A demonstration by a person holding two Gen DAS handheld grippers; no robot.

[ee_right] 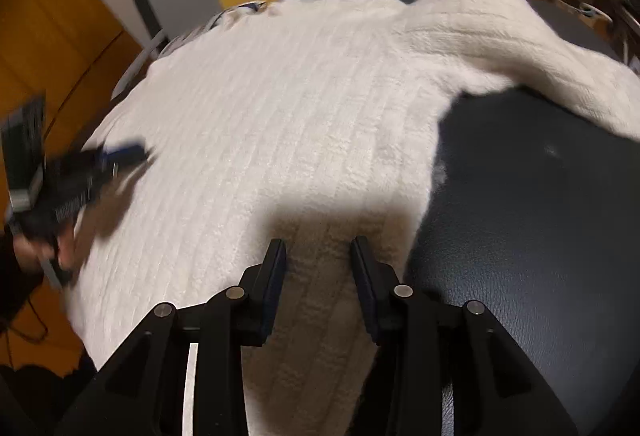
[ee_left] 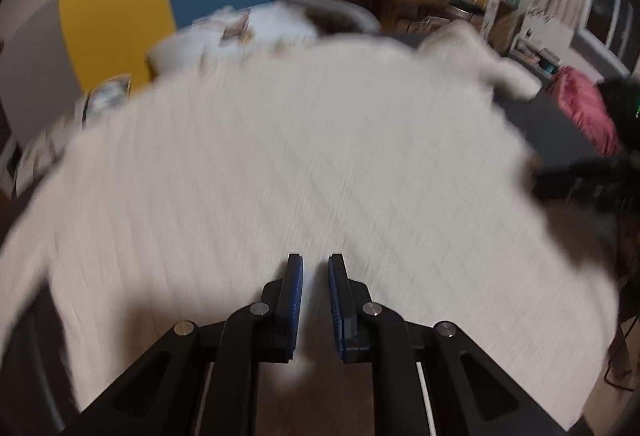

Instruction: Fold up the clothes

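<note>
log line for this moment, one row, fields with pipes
task: fold clothes | item: white sweater flat on dark table | left gripper: open, empty | right gripper: open, over hem | fold: not started

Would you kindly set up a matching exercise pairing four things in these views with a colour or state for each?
Things:
1. sweater
2. table top
3. right gripper
4. cloth bundle

Descriptions:
A. dark and leather-like
B. pink
C. cream, ribbed, spread out flat
D. fingers apart, nothing clamped between them

Pairs: 1-C, 2-A, 3-D, 4-B
</note>
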